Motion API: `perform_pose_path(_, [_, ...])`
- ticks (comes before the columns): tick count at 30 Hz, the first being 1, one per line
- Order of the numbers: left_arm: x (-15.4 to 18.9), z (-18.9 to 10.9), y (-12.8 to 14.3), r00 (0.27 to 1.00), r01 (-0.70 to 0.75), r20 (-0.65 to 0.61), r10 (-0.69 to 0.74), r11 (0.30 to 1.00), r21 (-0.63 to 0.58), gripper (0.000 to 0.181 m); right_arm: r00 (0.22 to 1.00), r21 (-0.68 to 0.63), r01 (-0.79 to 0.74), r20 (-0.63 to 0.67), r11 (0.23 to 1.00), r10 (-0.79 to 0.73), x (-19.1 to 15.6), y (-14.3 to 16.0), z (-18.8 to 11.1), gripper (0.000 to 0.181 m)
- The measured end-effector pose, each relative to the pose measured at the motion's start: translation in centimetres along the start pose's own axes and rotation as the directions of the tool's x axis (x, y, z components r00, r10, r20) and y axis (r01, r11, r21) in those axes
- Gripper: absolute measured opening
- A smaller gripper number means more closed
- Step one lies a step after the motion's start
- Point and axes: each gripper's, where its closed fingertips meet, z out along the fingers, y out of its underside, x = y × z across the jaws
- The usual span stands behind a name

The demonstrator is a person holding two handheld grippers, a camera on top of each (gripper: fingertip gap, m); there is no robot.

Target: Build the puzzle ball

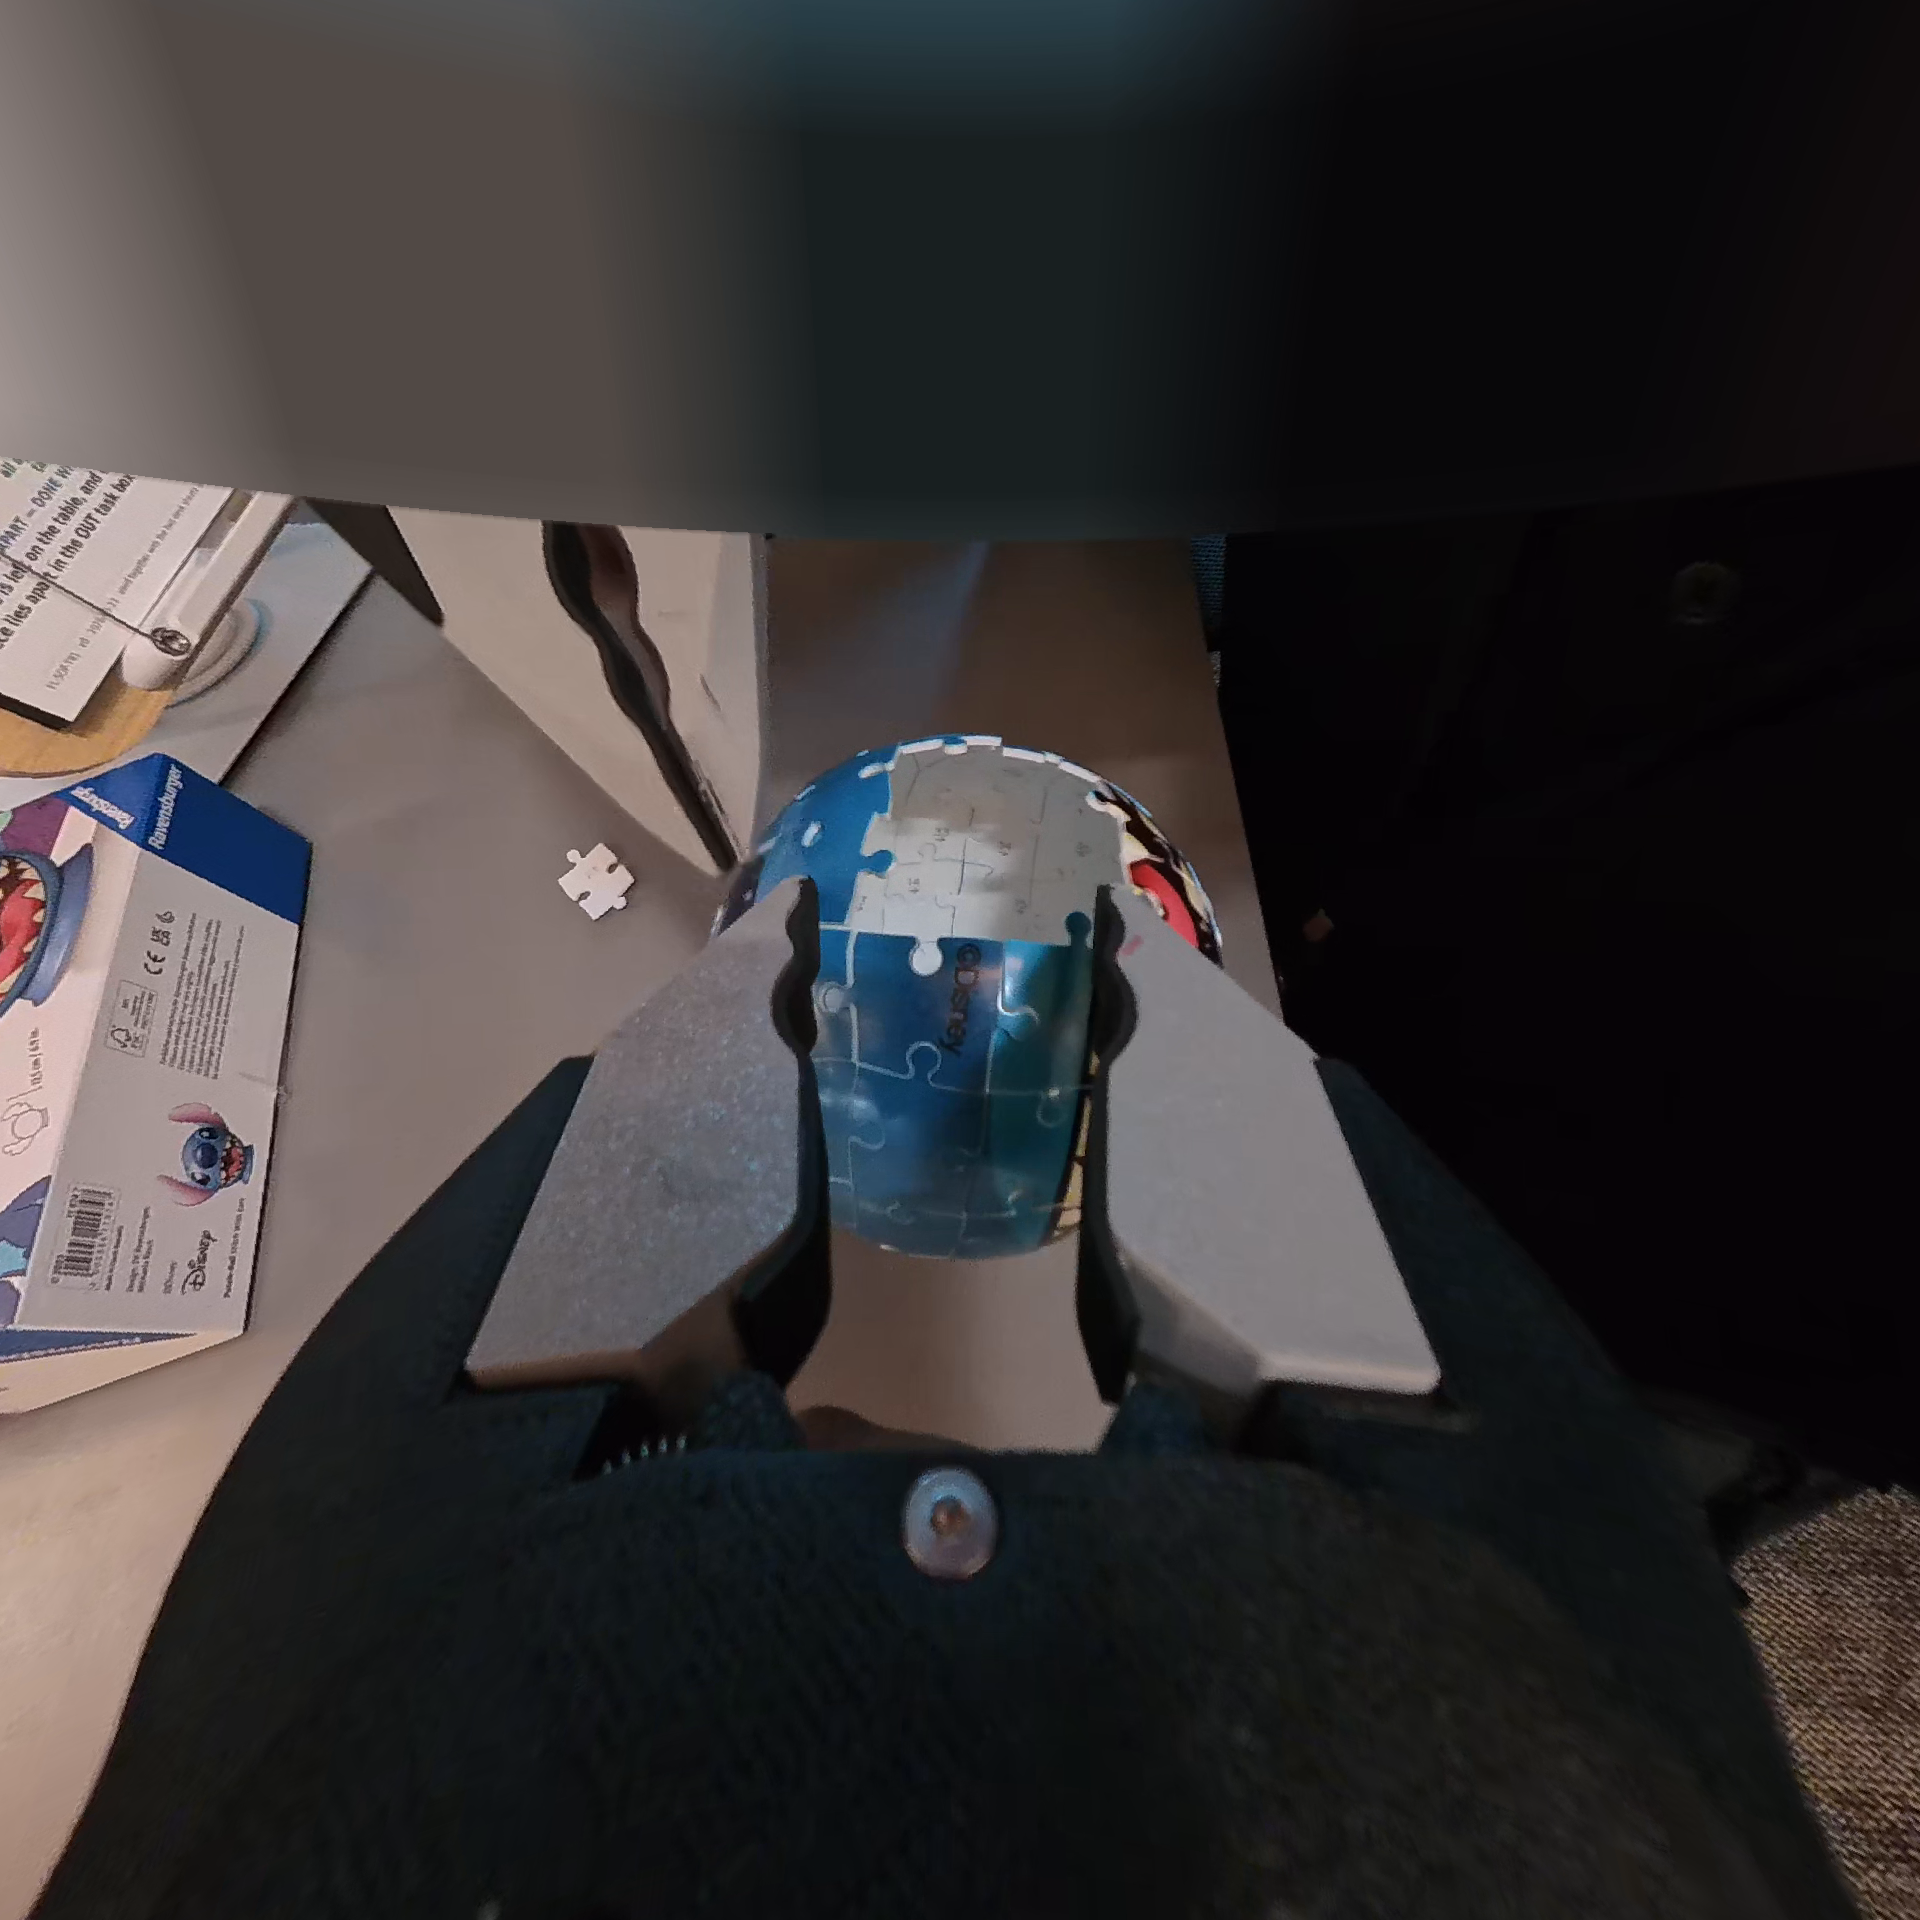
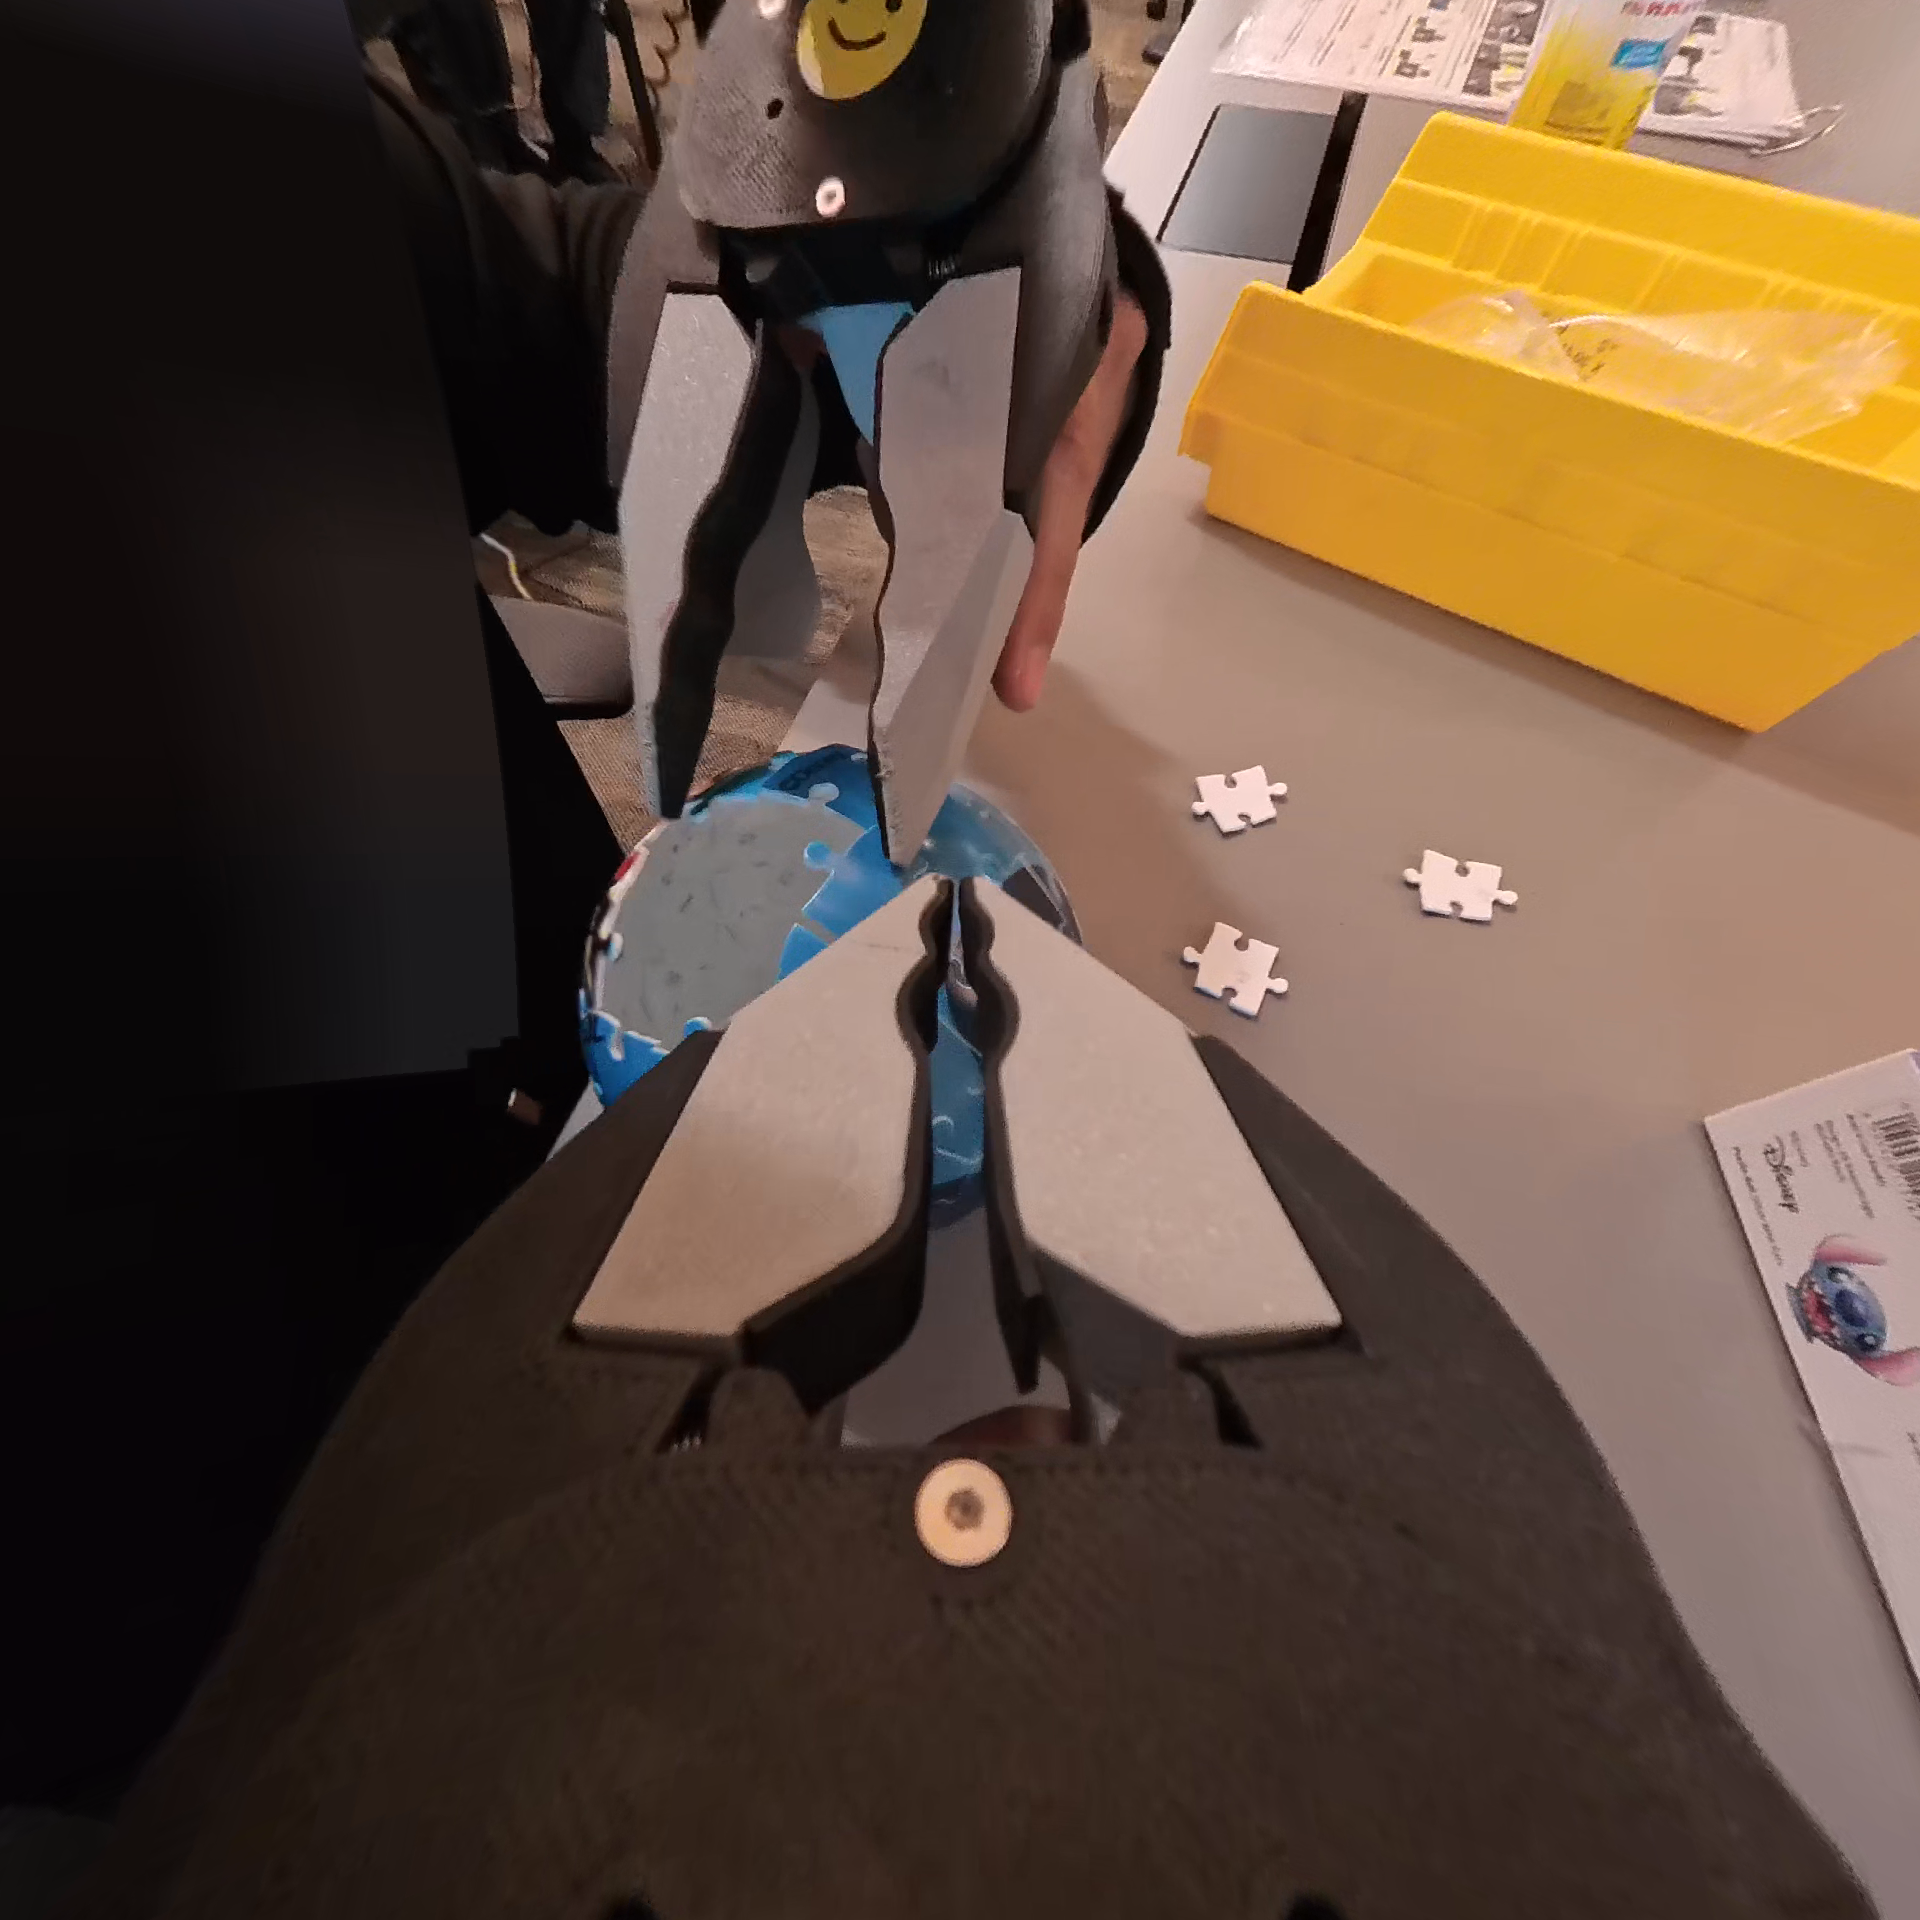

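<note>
Grey counter [image 2: 1455,1039] with loose items on its surface

Three white puzzle pieces [image 2: 1238,799] [image 2: 1460,885] [image 2: 1236,966] lie face down near one another in the right wrist view, with a yellow bin [image 2: 1538,499] behind them and a printed box [image 2: 1829,1288] at the right edge; the left wrist view shows one white piece [image 1: 595,881] beside the puzzle box [image 1: 145,1060], and a wooden-based sign stand [image 1: 94,665] behind

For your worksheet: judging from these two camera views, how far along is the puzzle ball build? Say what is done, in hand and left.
Done: most of the puzzle ball is assembled, though an opening shows its white inside. In hand: the left gripper clamps the ball; the right gripper is nearly shut at the rim, and whether it holds a piece cannot be told. Left: three loose pieces lie white side up on the table.
</note>
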Motion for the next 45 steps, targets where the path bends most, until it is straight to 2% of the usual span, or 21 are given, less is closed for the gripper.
perform_pose_path(9, [0.1, 0.2, -0.1, 1.0, -0.016, -0.001, 0.016, 1.0, -0.006, 0.053, 0.999, -0.025, 0.036, 0.006, 0.999, -0.036, -0.8, 1.1, -0.6, 0.0])
perform_pose_path(17, [0.3, 0.2, -0.3, 0.999, -0.034, -0.01, 0.034, 0.999, -0.018, 0.053, 0.997, 0.004, 0.059, -0.04, 0.998, -0.059, -2.1, 1.2, -1.8, 0.023])
perform_pose_path(20, [0.3, 0.4, -0.3, 0.999, -0.036, -0.017, 0.035, 0.999, -0.021, 0.053, 0.988, -0.045, 0.1, -0.115, 0.994, -0.105, -2.1, 1.6, -1.3, 0.022])
perform_pose_path(23, [0.3, 0.6, -0.4, 0.999, -0.037, -0.022, 0.036, 0.999, -0.024, 0.053, 0.982, -0.069, 0.128, -0.131, 0.989, -0.136, -2.5, 1.6, -1.0, 0.013])
perform_pose_path(27, [0.4, 0.3, -0.3, 0.998, -0.056, -0.014, 0.056, 0.997, -0.051, 0.054, 0.981, -0.069, 0.123, -0.142, 0.99, -0.132, -2.5, 1.5, -1.2, 0.021])
perform_pose_path(31, [-0.1, -0.7, -0.7, 0.997, -0.066, 0.034, 0.068, 0.997, -0.044, 0.053, 0.982, -0.052, 0.112, -0.149, 0.992, -0.118, -2.3, 1.5, -1.6, 0.021])
perform_pose_path(33, [-1.3, -1.6, -1.6, 0.989, -0.076, 0.126, 0.077, 0.997, -0.011, 0.045, 0.984, -0.027, 0.085, -0.157, 0.996, -0.088, -2.0, 1.4, -2.0, 0.021])
perform_pose_path(35, [-2.8, -2.7, -3.1, 0.969, -0.083, 0.236, 0.068, 0.995, 0.054, 0.024, 0.984, 0.005, 0.048, -0.169, 0.999, -0.047, -1.7, 1.2, -2.5, 0.021])
perform_pose_path(37, [-2.8, -2.9, -3.8, 0.96, -0.095, 0.269, 0.074, 0.993, 0.067, 0.016, 0.984, 0.03, 0.016, -0.176, 0.999, -0.01, -1.6, 1.2, -2.9, 0.021])
perform_pose_path(41, [-2.9, -0.9, -2.0, 0.918, -0.147, 0.346, 0.195, 0.976, -0.16, 0.02, 0.979, 0.072, -0.038, -0.199, 0.997, 0.052, -1.7, 1.4, -3.2, 0.022])
perform_pose_path(43, [-2.5, 0.2, -1.2, 0.913, -0.16, 0.329, 0.241, 0.954, -0.255, 0.027, 0.977, 0.099, -0.071, -0.196, 0.993, 0.089, -2.1, 1.3, -3.1, 0.022])
perform_pose_path(45, [-2.0, 0.9, -0.6, 0.907, -0.183, 0.308, 0.286, 0.929, -0.321, 0.026, 0.973, 0.117, -0.095, -0.198, 0.989, 0.117, -2.5, 1.2, -2.7, 0.021])
